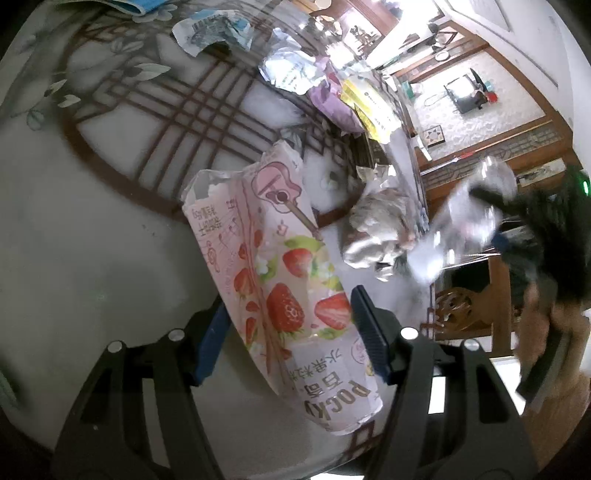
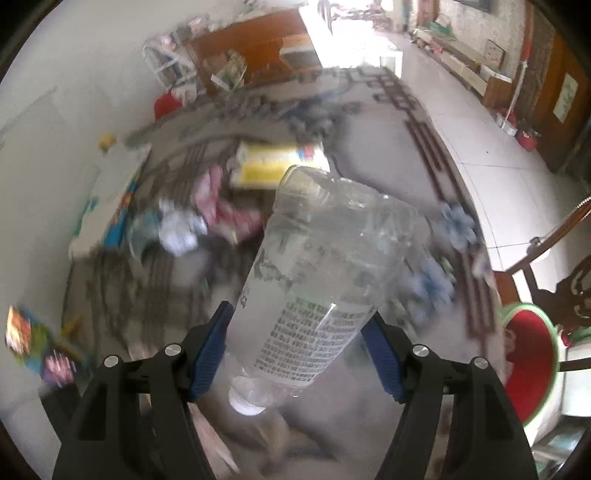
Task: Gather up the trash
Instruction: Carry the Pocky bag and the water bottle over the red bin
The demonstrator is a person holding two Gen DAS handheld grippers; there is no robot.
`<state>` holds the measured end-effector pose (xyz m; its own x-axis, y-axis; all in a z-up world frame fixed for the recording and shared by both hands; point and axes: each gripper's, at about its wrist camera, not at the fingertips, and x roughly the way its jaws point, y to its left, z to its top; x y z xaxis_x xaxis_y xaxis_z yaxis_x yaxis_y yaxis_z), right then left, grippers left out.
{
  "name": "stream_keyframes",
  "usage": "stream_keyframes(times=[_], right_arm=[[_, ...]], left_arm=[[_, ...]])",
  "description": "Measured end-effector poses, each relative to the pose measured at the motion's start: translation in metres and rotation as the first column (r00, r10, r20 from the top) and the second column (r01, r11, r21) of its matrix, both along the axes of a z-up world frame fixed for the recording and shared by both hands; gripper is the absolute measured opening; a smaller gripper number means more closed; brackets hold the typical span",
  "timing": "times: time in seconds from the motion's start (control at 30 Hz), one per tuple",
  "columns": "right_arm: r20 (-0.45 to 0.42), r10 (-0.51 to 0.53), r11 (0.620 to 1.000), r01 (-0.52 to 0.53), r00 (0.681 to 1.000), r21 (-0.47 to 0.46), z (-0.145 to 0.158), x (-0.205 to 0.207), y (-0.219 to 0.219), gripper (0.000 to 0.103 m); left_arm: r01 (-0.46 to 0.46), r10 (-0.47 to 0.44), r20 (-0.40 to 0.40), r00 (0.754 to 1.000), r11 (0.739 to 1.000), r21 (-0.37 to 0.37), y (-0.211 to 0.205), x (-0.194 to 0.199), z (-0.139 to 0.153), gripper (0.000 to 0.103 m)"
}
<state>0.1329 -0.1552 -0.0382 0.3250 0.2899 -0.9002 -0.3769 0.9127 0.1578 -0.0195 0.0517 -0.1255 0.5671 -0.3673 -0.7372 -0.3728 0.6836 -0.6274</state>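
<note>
My left gripper is shut on a pink strawberry Pocky box, torn open at its far end, held above the patterned table. My right gripper is shut on a clear empty plastic bottle, white cap toward the camera, held over the table. The same bottle shows blurred at the right of the left wrist view, held by the dark right gripper. A crumpled silver wrapper lies on the table just beyond the box.
More trash lies on the table: a blue-white wrapper, foil and purple bags, a yellow packet, pink wrappers. A red bin with a green rim stands at the table's right. A wooden chair stands beside the table.
</note>
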Motion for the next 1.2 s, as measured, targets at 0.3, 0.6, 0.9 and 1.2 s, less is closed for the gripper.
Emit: stream_keyframes(times=[0.3,0.6,0.9,1.2], right_arm=[[0.005,0.178,0.94,-0.168,0.984,-0.295,-0.047,-0.043,-0.007,0.068],[-0.078,0.098,0.976,-0.111,0.992,-0.19,-0.08,-0.043,-0.027,0.07],[-0.08,0.019,0.993,-0.027,0.997,-0.111,-0.086,-0.053,-0.044,0.057],[0.069,-0.06,0.995,0.054,0.996,0.086,-0.041,-0.084,-0.083,0.056]], left_arm=[[0.053,-0.05,-0.037,0.998,0.994,0.091,-0.014,0.009,-0.005,0.065],[0.085,-0.08,-0.048,0.996,0.99,0.115,-0.027,0.008,-0.007,0.074],[0.105,-0.104,-0.014,0.994,0.979,0.175,-0.031,0.004,0.0,0.063],[0.072,-0.107,0.116,0.987,0.959,0.274,-0.036,-0.002,0.029,0.061]])
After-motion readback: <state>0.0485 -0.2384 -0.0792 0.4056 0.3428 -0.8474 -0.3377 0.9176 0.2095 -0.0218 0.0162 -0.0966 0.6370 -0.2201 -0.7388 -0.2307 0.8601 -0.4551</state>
